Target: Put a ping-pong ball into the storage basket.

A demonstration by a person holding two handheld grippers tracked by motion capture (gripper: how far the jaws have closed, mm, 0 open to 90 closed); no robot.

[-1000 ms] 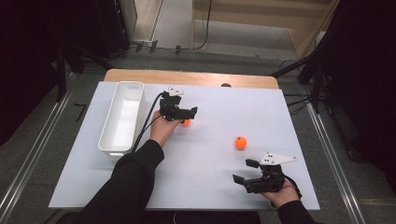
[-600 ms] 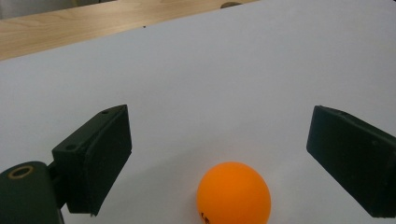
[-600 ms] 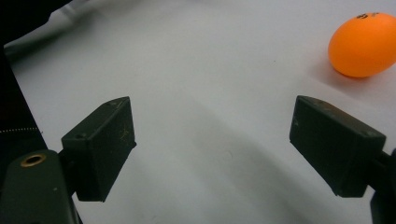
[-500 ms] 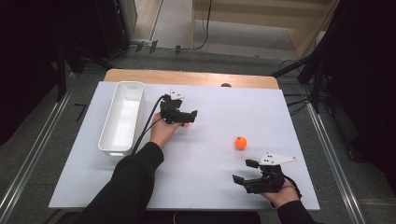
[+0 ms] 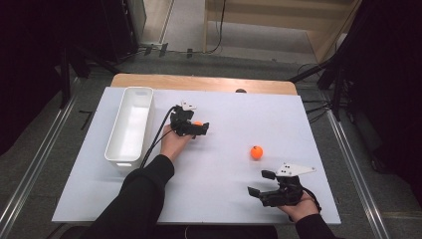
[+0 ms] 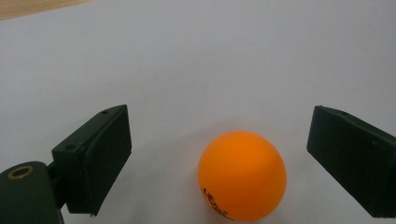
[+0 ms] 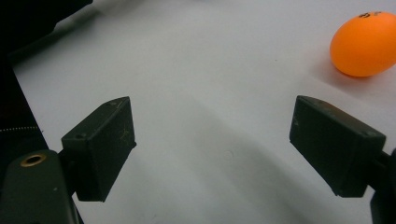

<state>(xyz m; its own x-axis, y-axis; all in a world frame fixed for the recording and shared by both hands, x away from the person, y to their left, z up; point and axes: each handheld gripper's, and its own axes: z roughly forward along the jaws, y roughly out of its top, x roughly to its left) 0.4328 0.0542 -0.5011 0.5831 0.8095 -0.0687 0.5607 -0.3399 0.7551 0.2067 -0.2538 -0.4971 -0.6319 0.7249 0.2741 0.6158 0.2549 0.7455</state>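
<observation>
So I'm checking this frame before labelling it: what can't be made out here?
- Print on the ball between the left claw's open jaws: cut off by the bottom edge of the left gripper view.
- The same ball in the high view: mostly hidden behind that claw.
- Print on the second ball: cut by the top edge of the right gripper view, too small in the high view.
- Inside of the white bin: washed out.

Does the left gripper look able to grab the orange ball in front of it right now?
Probably yes: the left gripper is open, the orange ball sits on the table between its fingers, and nothing blocks it.
</observation>
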